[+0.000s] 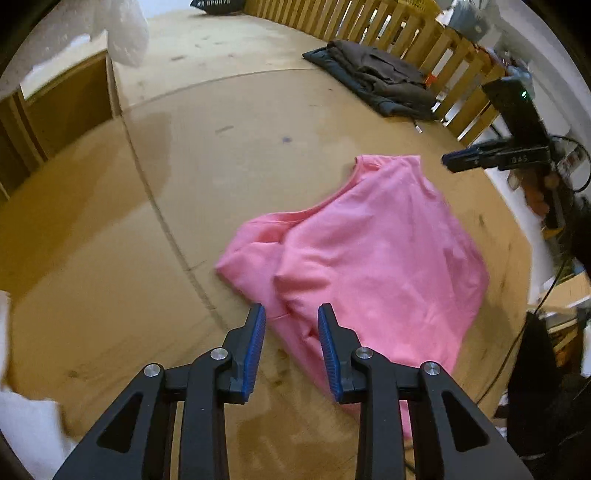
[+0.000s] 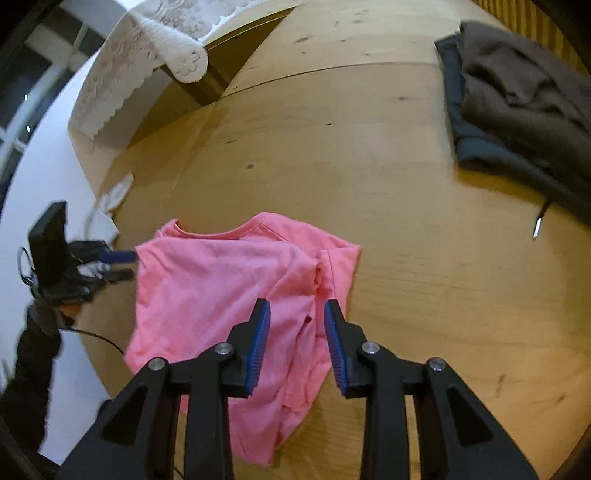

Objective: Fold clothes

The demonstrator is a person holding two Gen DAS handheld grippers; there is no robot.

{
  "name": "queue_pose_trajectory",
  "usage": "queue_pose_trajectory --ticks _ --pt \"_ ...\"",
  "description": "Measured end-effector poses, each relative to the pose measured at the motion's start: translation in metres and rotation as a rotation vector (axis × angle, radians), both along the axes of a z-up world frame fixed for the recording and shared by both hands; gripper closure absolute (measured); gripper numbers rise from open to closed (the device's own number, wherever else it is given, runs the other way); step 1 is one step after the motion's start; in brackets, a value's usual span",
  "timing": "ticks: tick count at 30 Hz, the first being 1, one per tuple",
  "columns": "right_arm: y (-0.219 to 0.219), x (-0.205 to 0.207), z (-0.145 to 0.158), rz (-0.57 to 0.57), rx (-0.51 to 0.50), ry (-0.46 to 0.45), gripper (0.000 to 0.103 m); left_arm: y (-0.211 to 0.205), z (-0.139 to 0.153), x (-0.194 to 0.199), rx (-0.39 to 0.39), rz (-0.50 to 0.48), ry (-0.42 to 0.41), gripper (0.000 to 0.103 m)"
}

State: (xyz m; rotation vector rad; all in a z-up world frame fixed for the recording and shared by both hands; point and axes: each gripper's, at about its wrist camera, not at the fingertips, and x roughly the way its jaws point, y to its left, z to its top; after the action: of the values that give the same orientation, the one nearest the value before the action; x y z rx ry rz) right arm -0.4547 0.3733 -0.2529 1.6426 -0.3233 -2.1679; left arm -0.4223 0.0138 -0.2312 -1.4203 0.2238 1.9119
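A pink T-shirt (image 1: 369,258) lies rumpled on the wooden tabletop (image 1: 221,166), its neckline toward the far side. My left gripper (image 1: 291,314) hovers open over the shirt's near left edge, with cloth below the gap and nothing pinched. In the right wrist view the same shirt (image 2: 229,295) spreads under my right gripper (image 2: 297,308), which is open above a bunched fold near the sleeve. Each gripper shows in the other's view: the right gripper (image 1: 454,162) at the shirt's far right, the left gripper (image 2: 125,264) at the shirt's left edge.
A pile of dark folded clothes (image 1: 380,77) (image 2: 517,103) lies at the far side by a wooden slat fence (image 1: 406,33). White lace cloth (image 2: 147,55) hangs over a wooden box (image 1: 66,103) at the table's far left. Cables run along the table's edge.
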Motion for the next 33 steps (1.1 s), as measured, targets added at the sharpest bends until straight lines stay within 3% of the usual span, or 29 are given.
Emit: queue_pose_trajectory --ticks 8,13,14,15,16,22,25,28,31,33 --pt "-0.022 -0.022 -0.020 0.009 0.008 -0.052 0.073 0.011 -0.007 -0.014 0.032 0.041 -0.031 0.075" --pt "-0.027 -0.025 -0.028 0.006 0.003 -0.048 0.073 0.014 -0.012 -0.021 0.037 0.072 -0.037 0.095" --pt "-0.027 -0.025 -0.027 0.000 -0.011 -0.036 0.079 0.015 -0.010 -0.019 0.042 0.068 -0.022 0.095" --pt "-0.026 -0.024 -0.025 -0.002 -0.028 -0.028 0.095 0.015 -0.008 -0.017 0.046 0.063 -0.003 0.097" --pt "-0.025 -0.023 -0.022 -0.002 -0.042 -0.021 0.099 0.015 -0.005 -0.015 0.049 0.061 0.013 0.098" --pt "-0.027 -0.009 0.011 0.033 -0.041 0.077 0.099 0.014 0.023 -0.001 0.071 0.054 0.101 0.099" --pt "-0.025 -0.019 0.007 0.020 0.002 0.081 0.099 0.012 0.032 -0.006 0.085 0.051 0.140 0.099" --pt "-0.026 -0.037 -0.020 0.002 0.098 0.017 0.097 0.008 0.006 -0.029 0.030 0.116 0.080 0.094" --pt "-0.021 -0.035 -0.027 -0.042 0.110 -0.018 0.092 0.003 -0.019 -0.048 -0.015 0.174 0.012 0.094" --pt "-0.020 -0.023 -0.008 -0.059 0.132 0.061 0.083 -0.003 -0.008 -0.038 -0.006 0.159 0.046 0.087"
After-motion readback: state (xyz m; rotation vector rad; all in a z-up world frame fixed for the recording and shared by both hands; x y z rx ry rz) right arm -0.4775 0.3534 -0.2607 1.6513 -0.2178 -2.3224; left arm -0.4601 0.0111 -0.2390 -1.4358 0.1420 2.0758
